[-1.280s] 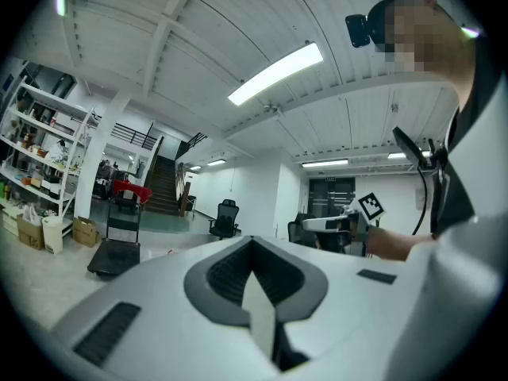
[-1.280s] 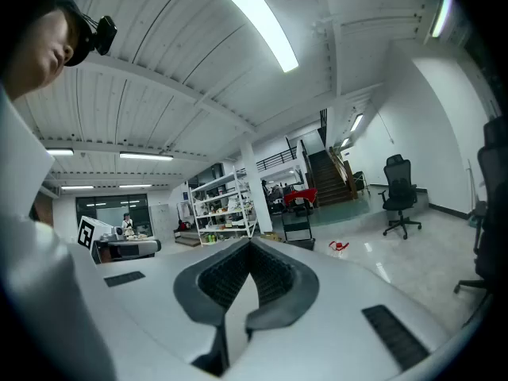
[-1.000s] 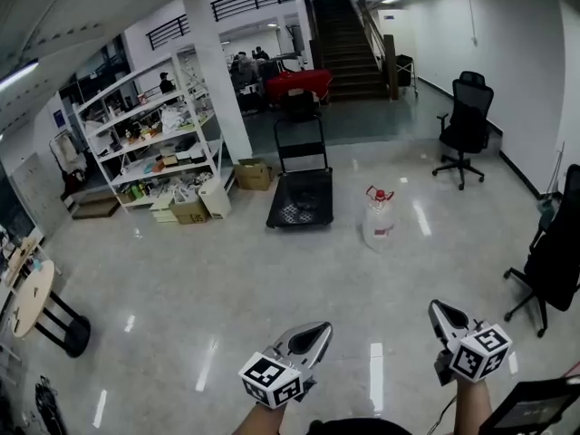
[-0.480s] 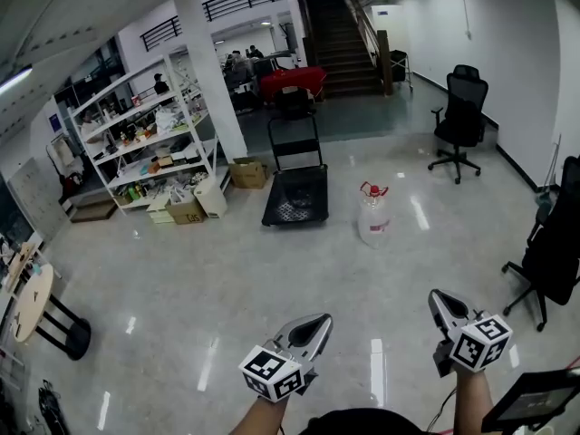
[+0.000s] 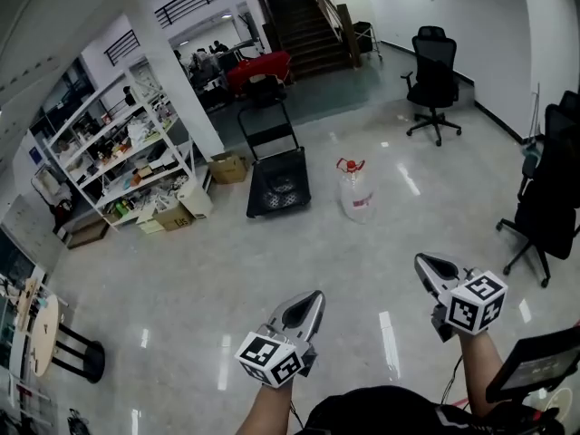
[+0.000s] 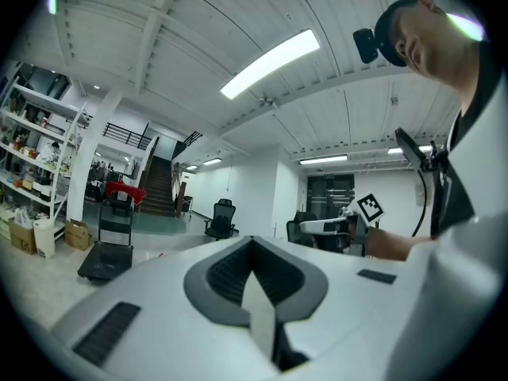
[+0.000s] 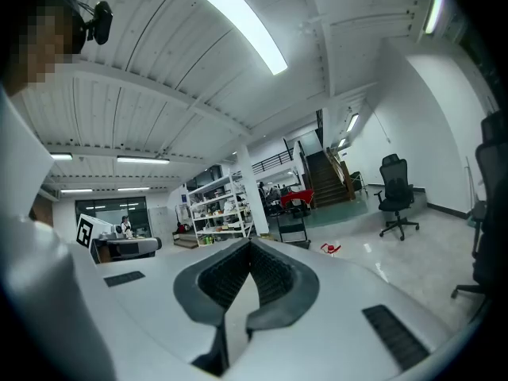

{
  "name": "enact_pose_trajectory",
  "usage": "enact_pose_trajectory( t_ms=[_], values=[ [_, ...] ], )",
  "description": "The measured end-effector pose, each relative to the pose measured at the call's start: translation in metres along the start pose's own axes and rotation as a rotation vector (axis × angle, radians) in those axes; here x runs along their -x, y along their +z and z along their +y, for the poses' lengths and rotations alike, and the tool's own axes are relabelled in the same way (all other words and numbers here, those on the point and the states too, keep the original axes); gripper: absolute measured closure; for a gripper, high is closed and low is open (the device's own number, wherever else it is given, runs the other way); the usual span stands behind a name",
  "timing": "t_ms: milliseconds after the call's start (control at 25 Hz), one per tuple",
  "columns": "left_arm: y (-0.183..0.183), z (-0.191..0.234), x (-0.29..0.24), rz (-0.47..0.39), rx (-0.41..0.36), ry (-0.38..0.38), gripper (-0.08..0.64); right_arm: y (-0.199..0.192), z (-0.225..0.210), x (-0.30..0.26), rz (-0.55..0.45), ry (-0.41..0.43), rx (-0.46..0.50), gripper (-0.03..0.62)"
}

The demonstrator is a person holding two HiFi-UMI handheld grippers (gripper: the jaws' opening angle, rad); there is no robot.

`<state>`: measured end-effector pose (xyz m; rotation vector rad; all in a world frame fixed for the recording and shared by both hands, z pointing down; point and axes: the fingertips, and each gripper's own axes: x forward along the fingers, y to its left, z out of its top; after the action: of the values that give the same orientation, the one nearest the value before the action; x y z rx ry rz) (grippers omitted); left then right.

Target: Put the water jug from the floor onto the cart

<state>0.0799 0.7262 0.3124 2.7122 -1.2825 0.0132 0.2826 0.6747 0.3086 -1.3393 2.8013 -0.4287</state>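
The grey floor (image 5: 181,270) spreads wide ahead of me. The black cart (image 5: 277,188) is parked on it near the shelf (image 5: 127,161), with nothing on its deck that I can make out. The jug (image 5: 356,193) stands upright on the floor just to the right of the cart and apart from it, with a red cap and handle on top. I judge that none of the task is done: I have yet to reach the jug, grip it, lift it and set it on the cart. My left gripper (image 5: 313,295) and right gripper (image 5: 422,261) are both well short of it, each with its 2 fingers pressed together on nothing. The jug's label is too small to read, and the cubes carry only square markers, no writing.
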Motion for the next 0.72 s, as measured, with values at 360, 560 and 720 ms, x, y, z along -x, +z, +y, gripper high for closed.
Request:
enact_pose_trajectory(
  t_ms=[360, 560, 720],
  values=[
    [-0.008, 0.02, -0.039, 0.03, 0.037, 0.008, 0.56, 0.002, -0.03, -0.034, 0.002, 0.027, -0.016, 0.591],
    [-0.027, 0.072, -0.074, 0.05, 0.056, -0.008, 0.56, -0.009, -0.054, -0.087, 0.02, 0.006, -0.035, 0.591],
    [-0.02, 0.128, -0.107, 0.054, 0.075, -0.03, 0.56, 0.004, -0.068, -0.143, 0.029, -0.001, -0.016, 0.591]
  ],
)
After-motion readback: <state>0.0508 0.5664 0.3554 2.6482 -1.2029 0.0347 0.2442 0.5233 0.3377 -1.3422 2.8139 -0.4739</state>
